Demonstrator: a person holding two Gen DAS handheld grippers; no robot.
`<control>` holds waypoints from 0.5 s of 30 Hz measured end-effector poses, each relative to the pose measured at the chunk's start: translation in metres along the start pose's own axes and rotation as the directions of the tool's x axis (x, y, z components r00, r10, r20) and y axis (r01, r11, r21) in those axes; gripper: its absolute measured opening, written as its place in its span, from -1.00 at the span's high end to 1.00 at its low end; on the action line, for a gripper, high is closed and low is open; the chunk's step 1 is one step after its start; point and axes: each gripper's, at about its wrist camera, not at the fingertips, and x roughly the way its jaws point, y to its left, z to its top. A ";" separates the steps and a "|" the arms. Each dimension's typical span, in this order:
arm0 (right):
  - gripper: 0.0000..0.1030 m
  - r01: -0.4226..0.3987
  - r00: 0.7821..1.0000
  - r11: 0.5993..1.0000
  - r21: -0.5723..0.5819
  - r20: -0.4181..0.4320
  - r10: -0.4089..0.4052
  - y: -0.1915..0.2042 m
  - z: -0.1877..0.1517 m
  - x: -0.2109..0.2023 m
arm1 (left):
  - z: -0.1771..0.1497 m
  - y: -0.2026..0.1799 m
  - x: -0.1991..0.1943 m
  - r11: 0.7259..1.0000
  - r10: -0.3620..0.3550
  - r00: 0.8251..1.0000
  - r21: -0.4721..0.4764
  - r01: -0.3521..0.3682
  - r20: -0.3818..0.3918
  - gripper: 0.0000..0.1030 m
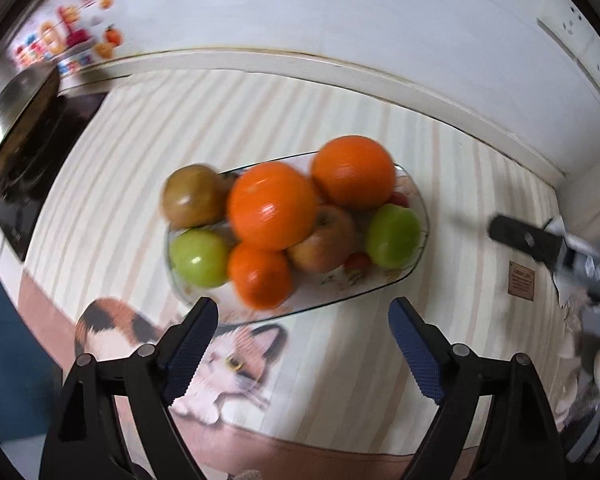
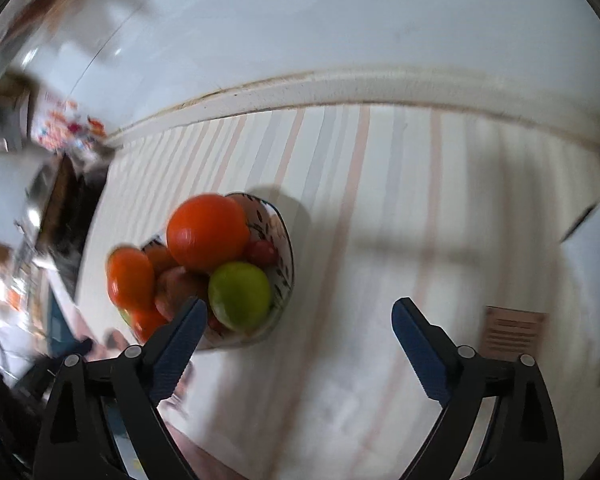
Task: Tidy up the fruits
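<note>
Striped cat-print tablecloth (image 1: 140, 128) carries the fruit plate (image 1: 380, 284).

The oranges (image 1: 272, 205) are seen glossy, and the green apples (image 1: 199, 257) smooth and shiny. At 6 o'clock of them, ribbed blue pads (image 1: 190, 350) are fitted on matt black plastic fingers. The striped tablecloth (image 1: 440, 340) looks matt.

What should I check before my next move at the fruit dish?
1. Left gripper open, nothing between its fingers: ok.
2. Right gripper open, nothing held: ok.
3. Fruit all on the glass dish, oranges piled on top: ok.
4. Pile stable: cannot tell, views blurred.
5. Any fruit left loose on the striped cloth: none in view, ok.
6. Green apple clear of the right gripper's fingers: cannot tell.
</note>
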 end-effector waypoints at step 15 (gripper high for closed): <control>-0.92 0.111 0.978 0.985 -0.135 0.193 -0.084 0.069 -0.074 -0.109 | -0.050 0.021 -0.079 0.997 0.067 0.987 -0.056 -0.060 0.144 -0.69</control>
